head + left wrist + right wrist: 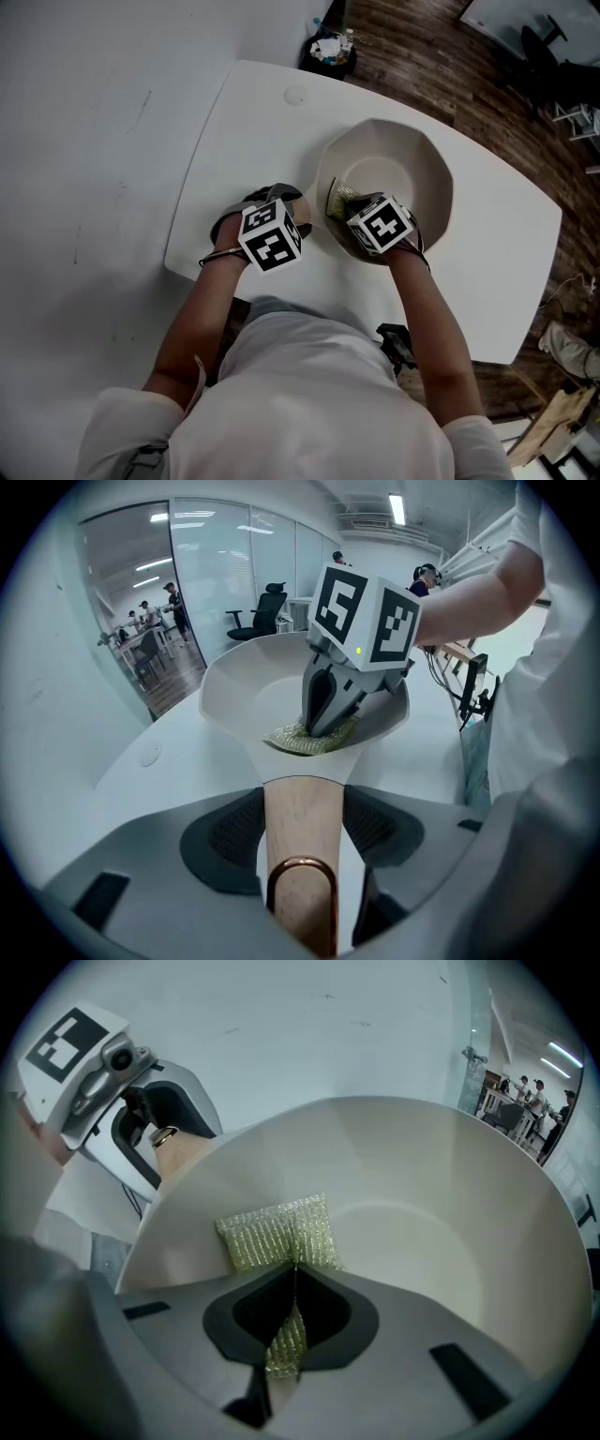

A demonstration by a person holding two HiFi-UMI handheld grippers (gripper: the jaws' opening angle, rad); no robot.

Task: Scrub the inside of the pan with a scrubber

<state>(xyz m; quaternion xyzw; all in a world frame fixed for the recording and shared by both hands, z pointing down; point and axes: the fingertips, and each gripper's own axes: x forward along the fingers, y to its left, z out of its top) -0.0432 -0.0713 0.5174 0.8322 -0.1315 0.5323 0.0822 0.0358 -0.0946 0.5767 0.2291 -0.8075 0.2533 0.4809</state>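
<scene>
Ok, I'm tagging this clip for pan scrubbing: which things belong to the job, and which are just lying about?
Part of the job: pan, its wooden handle clamped in the left gripper, scrubber pinched in the right gripper.
Just lying about: full bin beyond the table, office chair in the background.

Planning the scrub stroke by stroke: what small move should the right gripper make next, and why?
Probably sweep the right gripper down the pan's inner wall towards its floor, pressing the scrubber as it goes. Its jaws are shut on the scrubber, which lies against the near wall, and the left gripper clamps the wooden handle, so the pan looks steadied.
</scene>
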